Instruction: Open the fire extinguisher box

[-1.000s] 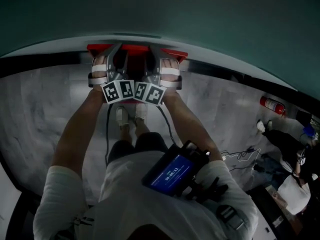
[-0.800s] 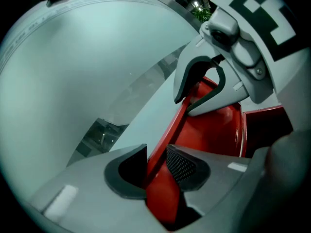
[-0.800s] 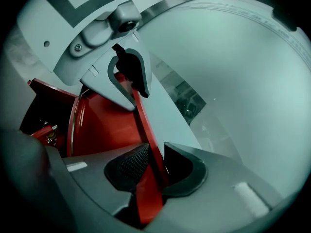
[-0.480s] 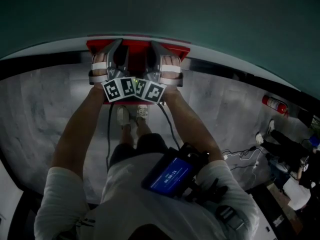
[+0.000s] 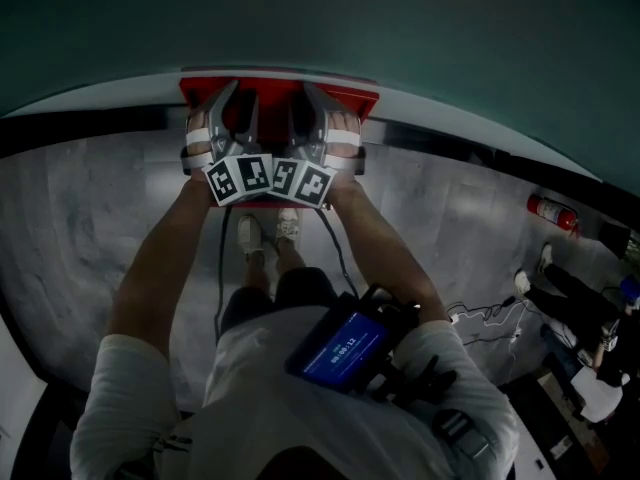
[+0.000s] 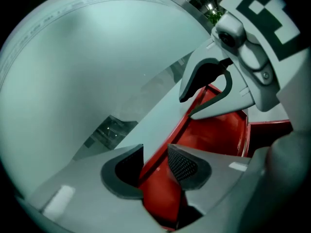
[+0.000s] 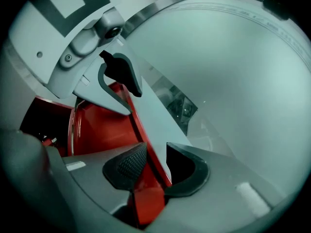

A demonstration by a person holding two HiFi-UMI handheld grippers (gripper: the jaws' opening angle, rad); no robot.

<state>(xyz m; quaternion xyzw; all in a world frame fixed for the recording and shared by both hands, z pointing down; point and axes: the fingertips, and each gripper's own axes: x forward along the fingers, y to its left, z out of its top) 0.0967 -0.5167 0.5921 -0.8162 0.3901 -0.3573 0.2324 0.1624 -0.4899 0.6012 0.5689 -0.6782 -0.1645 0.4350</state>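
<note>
The lid is up higher than a second ago: more red shows between the two marker cubes in the head view, and both sets of jaws have just been easing apart. The fire extinguisher box (image 5: 278, 88) sits low on the floor (image 5: 80, 218), hard against the teal wall (image 5: 400, 28), right in front of the person's feet.

The left gripper (image 6: 154, 161) and the right gripper (image 7: 154, 163) stand side by side on the lid (image 6: 165, 108). Its thin red rim runs through the gap in each pair of jaws, but the pads look slack on it rather than pinching.

By my reading the opening itself is almost done: the lid stands raised toward the wall and the red interior (image 6: 218, 130) is laid bare. What's left is to let go cleanly and see that the lid stays put.

The lid is a flat, pale, smooth panel framed in glossy red painted metal. The gripper pads (image 6: 183, 165) are dark and finely dimpled. A loose red extinguisher (image 5: 552, 211) lies well apart on the floor, over on the right.
</note>
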